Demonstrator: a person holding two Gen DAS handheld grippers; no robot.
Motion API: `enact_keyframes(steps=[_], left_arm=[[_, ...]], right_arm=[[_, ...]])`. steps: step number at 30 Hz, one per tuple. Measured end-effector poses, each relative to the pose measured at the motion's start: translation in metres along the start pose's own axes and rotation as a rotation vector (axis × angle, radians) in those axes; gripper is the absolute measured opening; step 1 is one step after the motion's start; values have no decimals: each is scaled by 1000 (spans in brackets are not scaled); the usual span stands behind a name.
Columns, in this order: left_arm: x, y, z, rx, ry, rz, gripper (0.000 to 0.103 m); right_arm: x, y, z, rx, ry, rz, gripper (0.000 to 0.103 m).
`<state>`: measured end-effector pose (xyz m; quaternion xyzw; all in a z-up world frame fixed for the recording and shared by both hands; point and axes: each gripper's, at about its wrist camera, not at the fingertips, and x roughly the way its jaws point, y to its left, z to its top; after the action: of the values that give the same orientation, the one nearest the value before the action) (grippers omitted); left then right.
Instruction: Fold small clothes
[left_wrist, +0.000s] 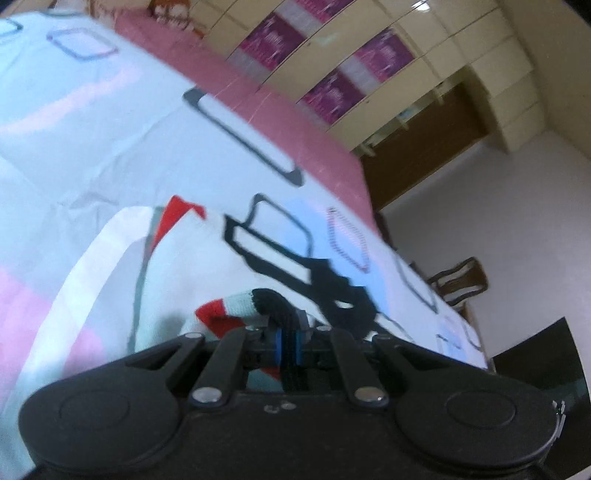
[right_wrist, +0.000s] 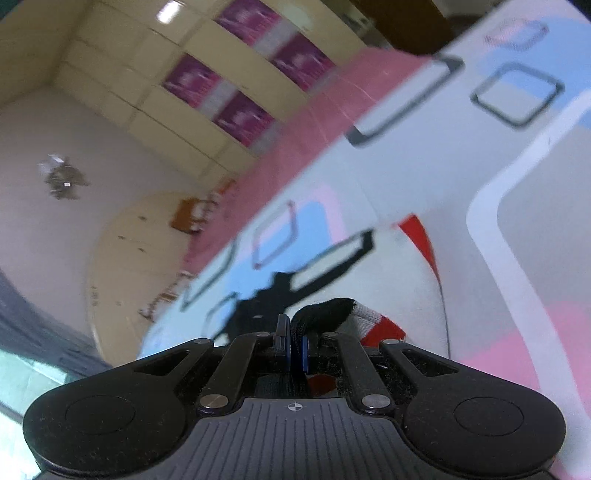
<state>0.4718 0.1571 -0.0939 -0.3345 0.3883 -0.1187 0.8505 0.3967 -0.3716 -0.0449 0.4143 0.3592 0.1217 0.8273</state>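
Observation:
A small knitted garment (left_wrist: 236, 308) with a black edge, pale blue-white body and red stripes is held over a patterned bedsheet (left_wrist: 110, 140). My left gripper (left_wrist: 290, 341) is shut on its black edge. My right gripper (right_wrist: 295, 345) is shut on the other end of the garment (right_wrist: 354, 317), black edge between the blue pads. Another red and pale part of the garment (left_wrist: 177, 214) lies flat on the sheet, also seen in the right wrist view (right_wrist: 419, 236). Both views are tilted and blurred.
A pink bed border (left_wrist: 280, 122) runs along the sheet's far side. Cream cupboards with purple panels (left_wrist: 332, 55) stand behind. A wooden chair (left_wrist: 461, 280) and a dark object (left_wrist: 539, 350) are at the right. A round cream table (right_wrist: 136, 254) shows left.

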Motion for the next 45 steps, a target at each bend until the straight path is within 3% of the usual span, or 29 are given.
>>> enact_keyframes(steps=[6,8,9,10,11,12,15,17,19,21,26,27,31,32,33,37,40,45], left_arm=[[31,19,9,-27,31,-51,10],[37,22,12,-33,8,-89,37],[40,19,16,-37,0,-100,41],[43,19,18,-35,-4,-112,45],[47,17,21,-23,-10,-115,49],[51,15,23,-9,-10,-108,51],[53,11,27,29,-20,-97,55],[47,9,29,69,-47,-91,68],[41,8,31,105,-67,-62,74],[40,6,32,171,-46,-15,72],[57,-10,30,363,74,125,52],[61,-15,27,407,90,157,50],[73,-35,14,589,92,255,36],[73,-38,11,619,83,257,18],[69,-39,10,618,56,245,4],[49,-31,15,549,-80,231,4],[64,-24,15,552,-23,261,4],[70,-25,19,560,2,271,7]], right_arm=[[43,-31,23,83,42,-12,5],[51,-35,30,81,37,3,5],[55,-35,33,83,38,-10,16],[57,-34,35,74,30,-29,47],[57,-33,36,51,-12,-43,62],[53,-31,37,35,-50,-46,69],[46,-33,43,41,-92,-33,69],[42,-27,43,-21,-88,-46,69],[41,-21,39,-95,-67,-58,69],[43,-16,34,-154,-44,-73,69],[71,2,19,-326,24,-155,67],[77,5,17,-369,37,-187,55],[100,22,3,-571,66,-322,30],[101,26,-2,-615,67,-344,24],[102,29,-5,-651,60,-359,3],[91,29,-4,-642,-12,-388,3],[93,18,-3,-604,-13,-427,3],[103,17,-7,-612,5,-470,3]])
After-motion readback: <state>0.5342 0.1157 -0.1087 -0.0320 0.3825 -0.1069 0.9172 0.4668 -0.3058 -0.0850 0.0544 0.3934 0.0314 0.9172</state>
